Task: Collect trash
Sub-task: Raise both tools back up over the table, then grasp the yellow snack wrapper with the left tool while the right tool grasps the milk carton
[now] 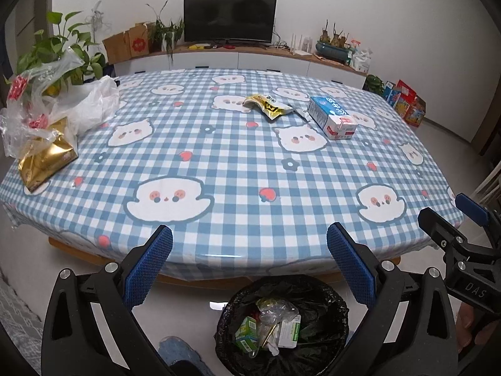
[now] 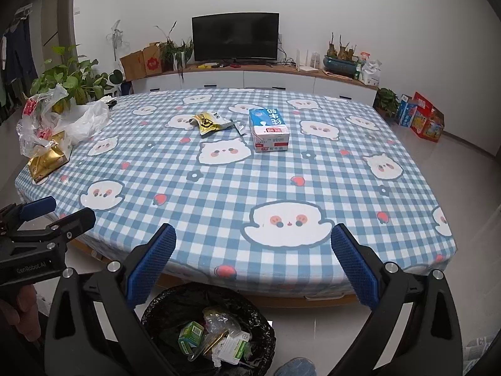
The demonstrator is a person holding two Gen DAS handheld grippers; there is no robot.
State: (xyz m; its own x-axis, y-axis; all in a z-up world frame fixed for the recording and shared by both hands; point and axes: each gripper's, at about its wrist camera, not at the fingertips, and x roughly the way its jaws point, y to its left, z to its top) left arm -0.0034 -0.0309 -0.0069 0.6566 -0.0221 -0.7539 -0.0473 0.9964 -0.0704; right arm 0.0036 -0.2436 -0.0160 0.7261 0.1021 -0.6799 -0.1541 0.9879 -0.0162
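A blue and white milk carton (image 1: 332, 117) (image 2: 269, 128) lies on its side on the far half of the checked tablecloth (image 1: 238, 169) (image 2: 250, 181). A yellow snack wrapper (image 1: 270, 105) (image 2: 213, 122) lies just left of it. A bin with a black liner (image 1: 319, 300) (image 2: 175, 310) stands on the floor below the table's near edge and holds several pieces of trash. My left gripper (image 1: 249, 266) is open and empty above the bin. My right gripper (image 2: 253, 266) is open and empty beside it, over the near table edge.
Clear plastic bags (image 1: 47, 106) (image 2: 53, 119) and a gold box (image 1: 47, 159) (image 2: 47, 159) sit at the table's left edge, with a potted plant (image 1: 59, 53) (image 2: 72, 75) behind. A TV (image 1: 230, 18) on a white cabinet stands beyond the table. Boxes (image 2: 419, 116) sit on the floor at right.
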